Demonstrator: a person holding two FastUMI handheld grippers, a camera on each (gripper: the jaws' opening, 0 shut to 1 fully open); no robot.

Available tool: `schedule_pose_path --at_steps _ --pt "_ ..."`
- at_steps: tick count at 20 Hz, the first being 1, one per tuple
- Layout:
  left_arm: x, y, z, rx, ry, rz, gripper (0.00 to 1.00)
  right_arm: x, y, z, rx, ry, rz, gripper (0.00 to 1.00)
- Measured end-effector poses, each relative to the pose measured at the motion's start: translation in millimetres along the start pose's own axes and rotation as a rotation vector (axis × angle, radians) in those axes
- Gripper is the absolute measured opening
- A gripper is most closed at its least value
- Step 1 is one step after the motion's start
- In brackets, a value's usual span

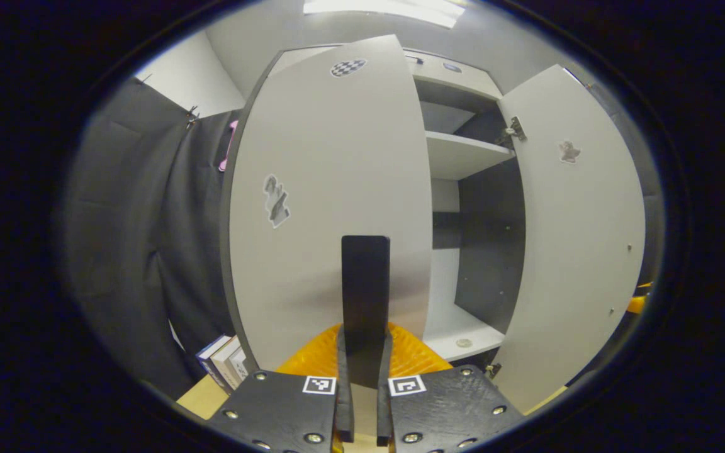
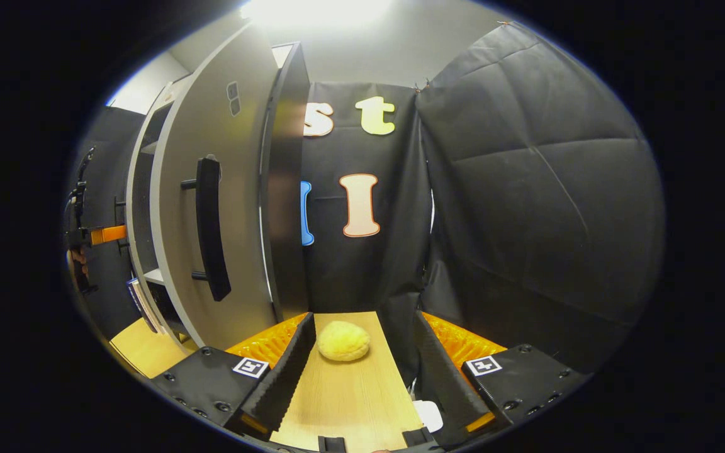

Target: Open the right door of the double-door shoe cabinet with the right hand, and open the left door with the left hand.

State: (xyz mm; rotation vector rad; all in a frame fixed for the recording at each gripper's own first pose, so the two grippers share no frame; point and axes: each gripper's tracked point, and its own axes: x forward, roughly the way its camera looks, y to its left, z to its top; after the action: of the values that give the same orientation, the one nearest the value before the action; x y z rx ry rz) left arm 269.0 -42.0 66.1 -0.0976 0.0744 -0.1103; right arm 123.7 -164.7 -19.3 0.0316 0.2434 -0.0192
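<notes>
In the left gripper view the grey left door of the shoe cabinet fills the middle, and its black vertical handle runs down between my fingers. My left gripper is shut on that handle. The door stands slightly out from the cabinet front. The right door is swung wide open, baring the shelves. In the right gripper view the right door stands to the left with its black handle. My right gripper is open, apart from the door, with nothing between its fingers.
A yellow sponge-like lump lies on the wooden tabletop between the right fingers. Books lean beside the cabinet's lower left. A small round item sits on the bottom shelf. Black cloth walls close in on both sides.
</notes>
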Motion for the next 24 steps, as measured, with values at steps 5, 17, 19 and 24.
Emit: schedule_pose_path --at_steps 5,17,19,24 --pt "-16.2 10.9 -0.8 -0.004 0.007 0.008 0.13 7.0 9.5 7.8 -0.012 -0.017 0.025 0.98" --pt "-35.6 48.1 -5.7 0.045 0.039 0.094 0.10 20.1 30.1 21.1 -0.020 -0.057 0.075 0.98" --pt "-36.9 48.2 -5.1 0.046 0.041 0.080 0.10 22.3 32.6 20.1 -0.019 -0.056 0.079 0.98" --pt "-36.7 56.2 -2.9 0.037 0.029 0.114 0.09 24.3 32.0 20.4 -0.032 -0.056 0.074 0.98"
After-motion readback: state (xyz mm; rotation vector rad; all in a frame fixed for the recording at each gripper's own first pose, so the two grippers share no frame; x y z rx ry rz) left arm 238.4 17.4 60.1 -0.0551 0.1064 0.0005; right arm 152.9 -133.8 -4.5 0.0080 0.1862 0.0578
